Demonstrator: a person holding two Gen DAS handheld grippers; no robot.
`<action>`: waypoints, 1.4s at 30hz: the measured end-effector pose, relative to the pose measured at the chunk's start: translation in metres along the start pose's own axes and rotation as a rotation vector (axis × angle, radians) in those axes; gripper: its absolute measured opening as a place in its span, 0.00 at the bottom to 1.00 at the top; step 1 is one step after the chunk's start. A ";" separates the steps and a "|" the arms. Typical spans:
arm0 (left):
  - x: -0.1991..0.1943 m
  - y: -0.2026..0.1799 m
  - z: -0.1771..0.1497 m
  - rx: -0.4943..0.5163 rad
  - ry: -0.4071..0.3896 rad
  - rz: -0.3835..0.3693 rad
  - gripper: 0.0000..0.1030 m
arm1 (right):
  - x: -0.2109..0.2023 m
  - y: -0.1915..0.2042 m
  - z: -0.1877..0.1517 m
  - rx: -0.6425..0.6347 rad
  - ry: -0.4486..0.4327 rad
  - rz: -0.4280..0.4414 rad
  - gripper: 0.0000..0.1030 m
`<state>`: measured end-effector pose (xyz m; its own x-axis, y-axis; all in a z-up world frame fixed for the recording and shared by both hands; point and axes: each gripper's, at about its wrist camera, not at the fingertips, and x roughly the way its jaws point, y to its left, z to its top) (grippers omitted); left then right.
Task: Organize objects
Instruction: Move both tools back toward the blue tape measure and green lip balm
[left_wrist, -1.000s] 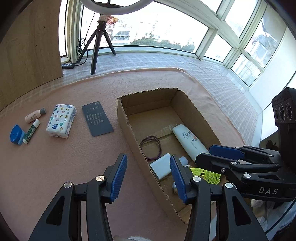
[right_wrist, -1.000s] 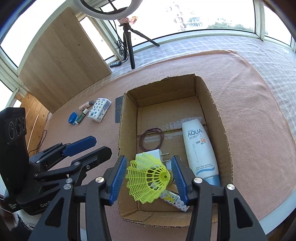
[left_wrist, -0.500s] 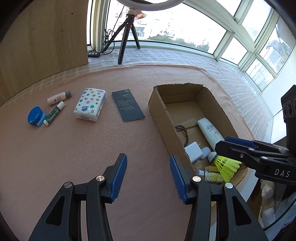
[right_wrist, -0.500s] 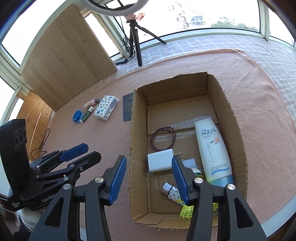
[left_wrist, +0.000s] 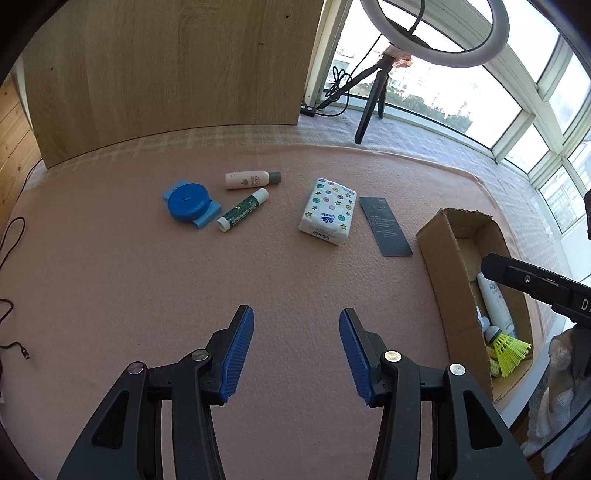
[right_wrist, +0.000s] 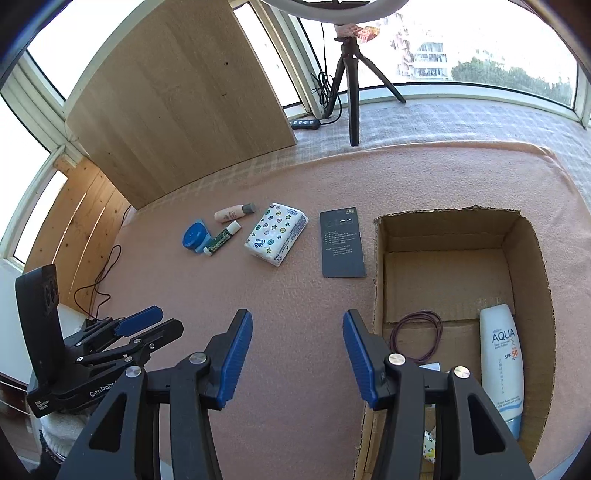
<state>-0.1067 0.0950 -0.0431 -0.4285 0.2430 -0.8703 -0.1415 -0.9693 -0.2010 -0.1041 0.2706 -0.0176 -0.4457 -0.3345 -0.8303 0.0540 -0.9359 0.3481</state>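
I see my left gripper (left_wrist: 296, 354) low over the pink cloth (left_wrist: 147, 295) that covers the desk; its blue jaws are spread and nothing is between them. My right gripper (right_wrist: 297, 356) hangs over the same cloth, just beside the left wall of the cardboard box (right_wrist: 378, 288). Its jaws are spread too and they are empty.

The box stands at the right side of the desk, close to the near edge. Inside it, in the near part, a yellow shuttlecock (left_wrist: 511, 349) lies on its side. Along the right wall lies a white sunscreen tube (right_wrist: 501, 365), its cap toward the near end. Left of the tube, a thin purple hair band (right_wrist: 419, 339) lies flat on the box floor. A small patterned thing (right_wrist: 428, 446) shows in the near corner, but I cannot tell what it is.

Further on the cloth, just beside the far left corner of the box, a dark card (right_wrist: 342, 242) lies flat. Left of the card is a white tissue pack (left_wrist: 328, 210) with coloured dots and stars. Further left, a green glue stick (left_wrist: 242, 209) lies just beside a blue round tape measure (left_wrist: 188, 205); whether they touch I cannot tell. A small pale bottle (left_wrist: 253, 180) with a grey cap lies behind the stick.

Past the far edge of the cloth, a black tripod (right_wrist: 349, 81) with a ring light (left_wrist: 432, 33) stands before the windows, and a wooden board (left_wrist: 166, 66) leans at the far left.
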 end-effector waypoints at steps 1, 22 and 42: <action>-0.002 0.010 0.002 -0.011 -0.004 0.007 0.50 | 0.004 0.006 0.004 -0.011 0.000 0.003 0.46; 0.069 0.145 0.135 -0.137 0.037 0.058 0.50 | 0.144 0.089 0.116 -0.034 0.106 0.017 0.46; 0.162 0.145 0.167 -0.090 0.122 0.079 0.14 | 0.256 0.105 0.141 -0.015 0.258 -0.046 0.25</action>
<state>-0.3461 -0.0002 -0.1383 -0.3229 0.1645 -0.9320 -0.0288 -0.9860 -0.1640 -0.3386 0.1024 -0.1323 -0.2051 -0.3069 -0.9294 0.0526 -0.9517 0.3026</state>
